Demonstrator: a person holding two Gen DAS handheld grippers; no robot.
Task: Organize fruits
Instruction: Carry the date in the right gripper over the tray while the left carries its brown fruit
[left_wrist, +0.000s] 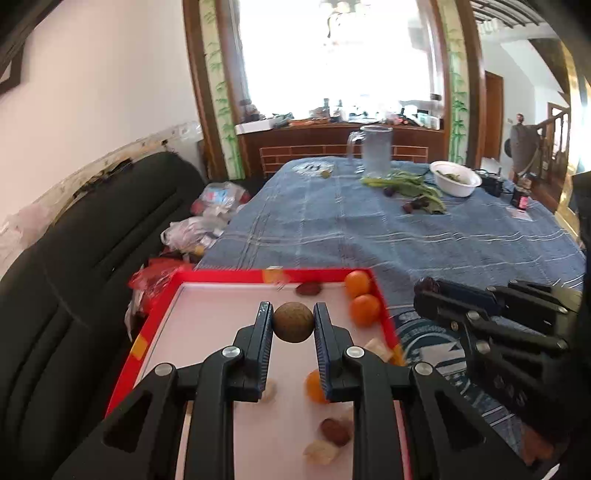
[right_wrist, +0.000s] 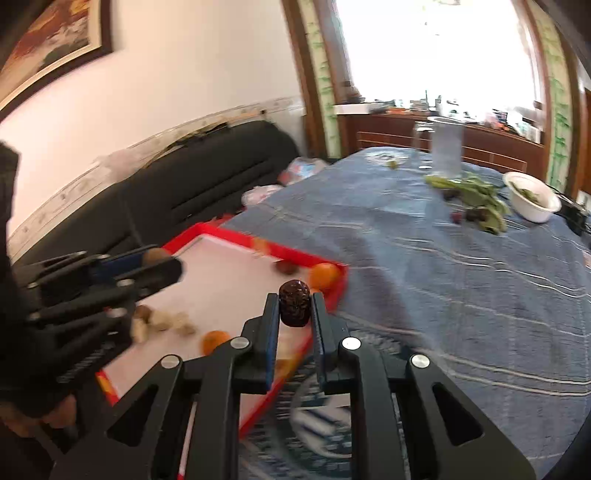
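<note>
My left gripper (left_wrist: 293, 322) is shut on a round brown fruit (left_wrist: 293, 322), held above a red-rimmed white tray (left_wrist: 207, 280). In the tray lie oranges (left_wrist: 364, 308), one more orange (left_wrist: 314, 386), a dark red date (left_wrist: 308, 288), another date (left_wrist: 334, 432) and pale fruit pieces (left_wrist: 321, 452). My right gripper (right_wrist: 294, 308) is shut on a dark red date (right_wrist: 294, 302), held over the tray's right rim (right_wrist: 338, 291). In the left wrist view the right gripper (left_wrist: 428, 291) hangs right of the tray. In the right wrist view the left gripper (right_wrist: 162, 260) shows at the left.
A blue checked cloth (left_wrist: 351, 229) covers the table. Far back stand a clear jug (left_wrist: 375, 151), a white bowl (left_wrist: 456, 179), green leaves (left_wrist: 410, 184) with dark fruits, and black devices (left_wrist: 493, 184). A black sofa (left_wrist: 92, 236) with plastic bags (left_wrist: 207, 218) runs along the left.
</note>
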